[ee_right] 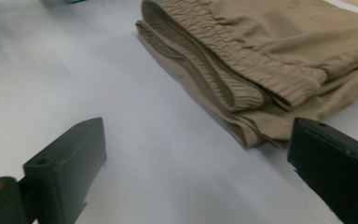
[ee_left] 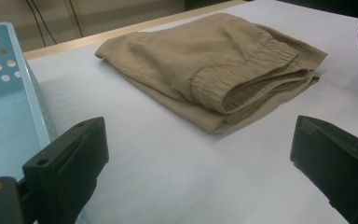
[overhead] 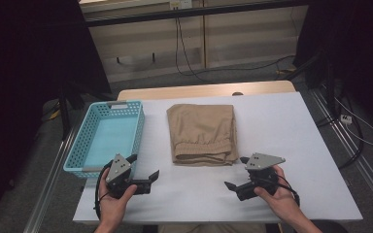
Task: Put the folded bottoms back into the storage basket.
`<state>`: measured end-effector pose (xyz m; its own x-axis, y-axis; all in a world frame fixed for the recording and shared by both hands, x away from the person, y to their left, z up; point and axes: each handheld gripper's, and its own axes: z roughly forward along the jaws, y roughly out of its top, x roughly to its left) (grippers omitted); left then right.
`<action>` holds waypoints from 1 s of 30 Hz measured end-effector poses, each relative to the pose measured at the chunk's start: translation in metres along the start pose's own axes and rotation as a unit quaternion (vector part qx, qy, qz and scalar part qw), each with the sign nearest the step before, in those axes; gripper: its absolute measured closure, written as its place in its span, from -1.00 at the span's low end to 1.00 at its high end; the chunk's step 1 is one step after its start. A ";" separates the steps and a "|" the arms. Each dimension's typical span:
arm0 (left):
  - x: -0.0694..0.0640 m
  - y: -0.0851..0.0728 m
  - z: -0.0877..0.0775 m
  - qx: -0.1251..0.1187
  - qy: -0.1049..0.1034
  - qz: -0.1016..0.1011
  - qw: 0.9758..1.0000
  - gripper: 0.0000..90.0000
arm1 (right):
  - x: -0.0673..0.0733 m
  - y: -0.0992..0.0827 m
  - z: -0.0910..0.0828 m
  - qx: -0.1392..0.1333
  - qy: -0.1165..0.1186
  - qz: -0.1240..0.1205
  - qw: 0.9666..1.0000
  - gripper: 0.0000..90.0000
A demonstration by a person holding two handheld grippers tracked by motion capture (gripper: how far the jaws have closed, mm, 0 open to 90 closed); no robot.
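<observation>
1. Ahead of both tongs, between them and a little farther up the white table [overhead: 281, 136], lies a pair of folded khaki trousers [overhead: 203, 133], flat on the cloth with the elastic waistband turned toward the person
2. The left gripper [overhead: 143, 170] is held above the near left part of the table, its jaws spread wide with nothing between them; in the left gripper view the trousers [ee_left: 214, 65] sit ahead and to the right of the gap, apart from both jaws
3. The right gripper [overhead: 238, 172] is held near the front edge on the other side, jaws likewise wide apart and gripping nothing; in the right gripper view the waistband end of the trousers [ee_right: 261, 60] lies just beyond its right jaw, and whether they touch I cannot tell
4. Just beside the left gripper, on its outer side, stands a light blue perforated basket [overhead: 131, 131] with nothing visible inside; its wall [ee_left: 9, 88] shows in the left gripper view next to the left jaw
</observation>
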<state>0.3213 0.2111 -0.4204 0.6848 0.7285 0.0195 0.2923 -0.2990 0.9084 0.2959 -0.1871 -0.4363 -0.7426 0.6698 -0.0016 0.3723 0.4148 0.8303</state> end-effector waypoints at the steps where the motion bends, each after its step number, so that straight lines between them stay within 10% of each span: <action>1: 0.000 0.000 0.000 0.001 -0.001 0.000 1.000 -0.90 | 0.001 0.002 0.005 0.007 0.007 -0.005 1.000 -0.90; 30: -0.002 -0.001 0.003 0.008 -0.006 0.004 1.000 -0.89 | -0.022 0.049 0.058 0.065 0.048 -0.029 0.996 -0.71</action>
<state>0.3215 0.2079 -0.4226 0.6952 0.7185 0.0215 0.2971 -0.3144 0.9016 0.3627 -0.1453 -0.4279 -0.8126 0.5827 0.0120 0.3922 0.5316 0.7507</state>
